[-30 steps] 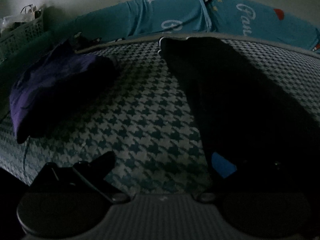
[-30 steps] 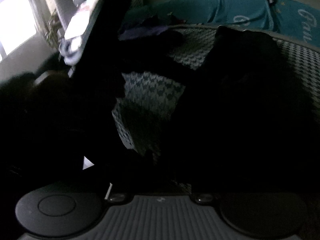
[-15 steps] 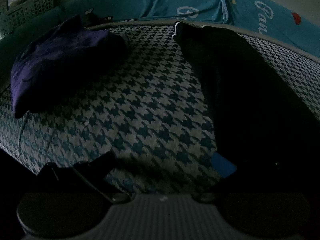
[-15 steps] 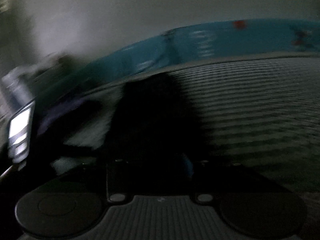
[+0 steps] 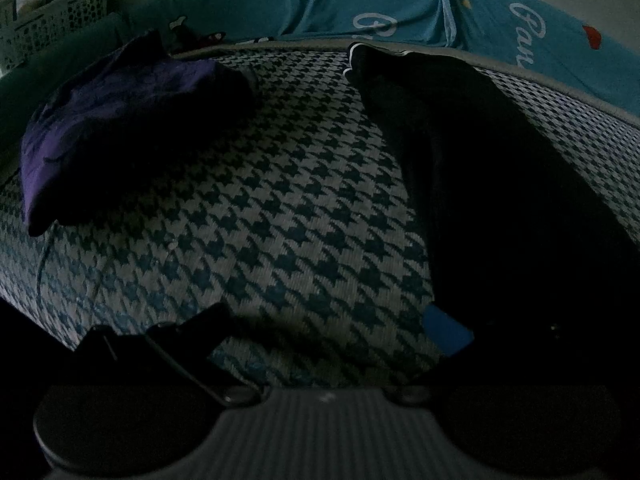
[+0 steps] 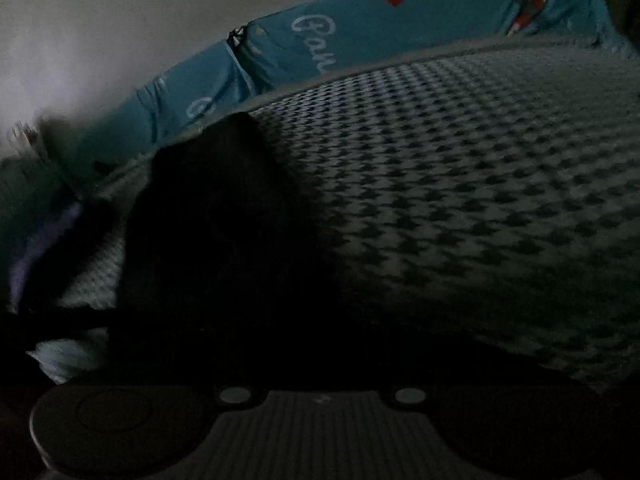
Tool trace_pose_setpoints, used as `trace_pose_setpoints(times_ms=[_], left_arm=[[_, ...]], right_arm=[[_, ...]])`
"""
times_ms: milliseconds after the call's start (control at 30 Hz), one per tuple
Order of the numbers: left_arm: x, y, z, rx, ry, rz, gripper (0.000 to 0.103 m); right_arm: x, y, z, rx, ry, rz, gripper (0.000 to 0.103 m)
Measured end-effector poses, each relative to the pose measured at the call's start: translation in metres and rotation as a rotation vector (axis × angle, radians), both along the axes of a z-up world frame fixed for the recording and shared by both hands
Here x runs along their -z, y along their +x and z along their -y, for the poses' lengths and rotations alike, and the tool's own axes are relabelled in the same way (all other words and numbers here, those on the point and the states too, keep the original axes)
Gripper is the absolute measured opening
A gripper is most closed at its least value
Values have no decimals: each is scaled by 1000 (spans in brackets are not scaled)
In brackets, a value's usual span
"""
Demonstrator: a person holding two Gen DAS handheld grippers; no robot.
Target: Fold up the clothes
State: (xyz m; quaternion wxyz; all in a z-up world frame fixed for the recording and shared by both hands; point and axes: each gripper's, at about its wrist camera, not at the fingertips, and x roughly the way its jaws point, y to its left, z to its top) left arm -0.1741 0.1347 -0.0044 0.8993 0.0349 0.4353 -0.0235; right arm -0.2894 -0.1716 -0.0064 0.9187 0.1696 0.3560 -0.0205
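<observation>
Since the black garment (image 5: 500,184) lies stretched long on the houndstooth bedcover (image 5: 280,208), from the near right edge to the far side beside the teal bolster (image 5: 360,4), I judge it soft, light and floppy. My left gripper (image 5: 332,332) stands spread wide beside its near end, holding nothing. My right gripper (image 6: 320,364) has just been closing; whether cloth sits between I cannot tell. I'd pinch the near hem corners.

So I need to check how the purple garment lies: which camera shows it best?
The left wrist view: the purple garment lies bunched but whole on the houndstooth cover, left of the black garment. The right wrist view shows only a dim purple sliver at its left edge.
</observation>
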Motion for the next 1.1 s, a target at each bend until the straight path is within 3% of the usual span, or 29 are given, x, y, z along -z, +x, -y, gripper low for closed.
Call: trace_pose_setpoints(times_ms=[267,467,600,900,967,1033,1100], left_arm=[[0,-1,-1,-2,1,-3,103],[0,-4,0,-2,12,-4,103],[0,-5,-1,-5,11,-9,103],[-1,-9,-2,-11,17,-16,103],[-2,-10,-1,-8,19,-11,103],[-2,-10,-1,-4,17,-9,103],[-2,-9,-1,-3,12,-9,103]], right_arm=[[5,-15,-1,28,-64,-113,7],[11,-22,8,19,16,-184,7],[23,-23,10,26,48,-301,7],[-14,-47,15,62,49,24,13],[-17,-43,16,77,62,66,21],[-15,-34,20,84,93,68,35],[-12,-25,22,83,128,65,41]])
